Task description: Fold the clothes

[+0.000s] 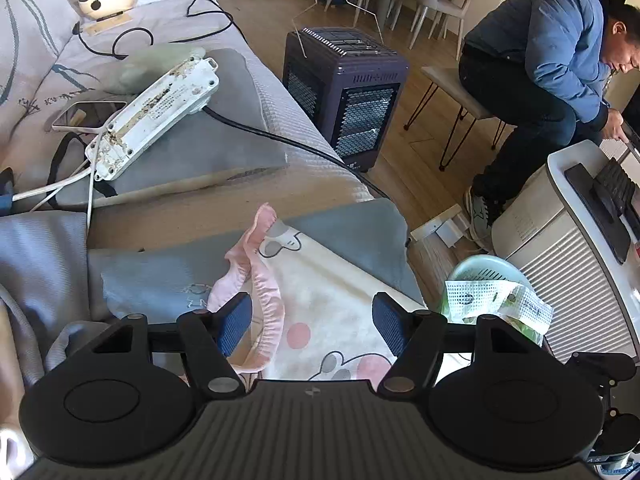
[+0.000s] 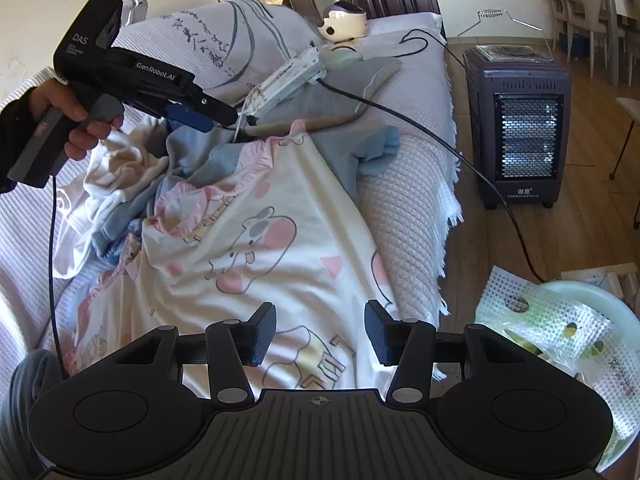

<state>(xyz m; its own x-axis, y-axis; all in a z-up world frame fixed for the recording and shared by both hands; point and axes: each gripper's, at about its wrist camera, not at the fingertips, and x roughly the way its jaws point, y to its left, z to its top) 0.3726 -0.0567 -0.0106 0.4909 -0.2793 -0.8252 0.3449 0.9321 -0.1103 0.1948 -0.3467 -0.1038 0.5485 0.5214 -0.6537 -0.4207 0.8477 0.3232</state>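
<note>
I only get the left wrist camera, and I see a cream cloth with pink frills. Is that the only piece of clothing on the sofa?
Observer: No. The right wrist view shows a white garment and a blue garment bunched up behind the cartoon-print garment.
Operator: Where is the other gripper?
Observer: The right gripper hangs over the print garment's near end, jaws apart, nothing clamped.
Operator: Who holds the one I'm looking through?
Observer: A hand grips the left gripper by its handle, above the pile.
</note>
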